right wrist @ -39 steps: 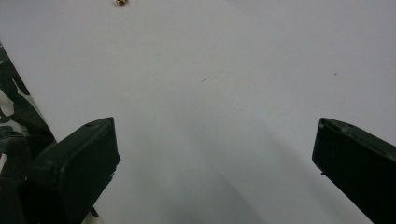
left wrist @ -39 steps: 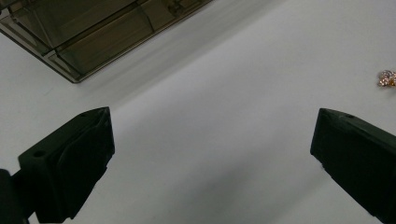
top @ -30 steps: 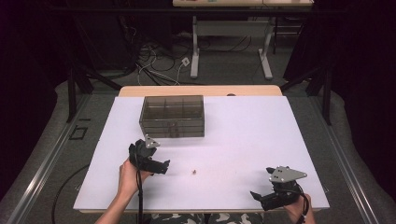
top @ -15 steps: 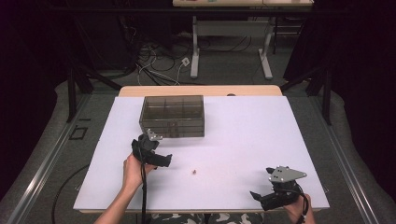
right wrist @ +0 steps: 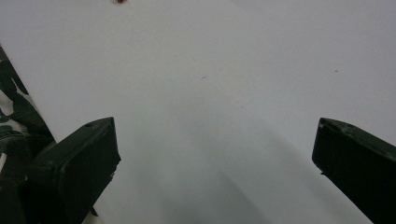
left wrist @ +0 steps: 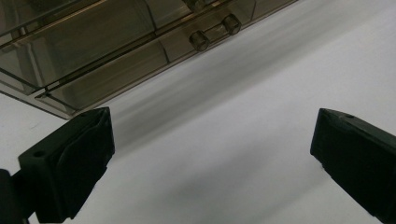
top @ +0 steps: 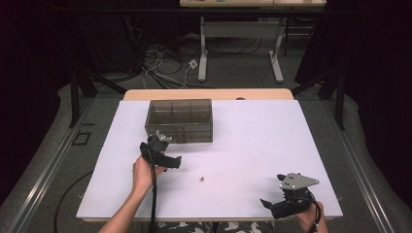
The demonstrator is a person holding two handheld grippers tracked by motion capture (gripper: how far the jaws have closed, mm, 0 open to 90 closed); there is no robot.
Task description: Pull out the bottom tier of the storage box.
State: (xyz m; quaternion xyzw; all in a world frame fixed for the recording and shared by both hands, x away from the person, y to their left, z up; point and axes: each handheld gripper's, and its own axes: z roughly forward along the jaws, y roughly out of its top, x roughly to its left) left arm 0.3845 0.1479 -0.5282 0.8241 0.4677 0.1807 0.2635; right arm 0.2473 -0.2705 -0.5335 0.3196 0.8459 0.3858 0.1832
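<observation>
Your left gripper [top: 167, 160] has its jaws wide apart and empty, just short of the smoky drawer box [top: 180, 120]; its knobs [left wrist: 200, 40] sit ahead, off-centre. Right gripper [top: 282, 206] gapes empty too. Risk: approaching skewed, you could shove the box instead of catching a knob.

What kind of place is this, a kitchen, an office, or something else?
Most likely a lab or recording workshop: a white-topped table ringed by dark curtains, loose cables on the carpet, and a bare desk frame behind.
</observation>
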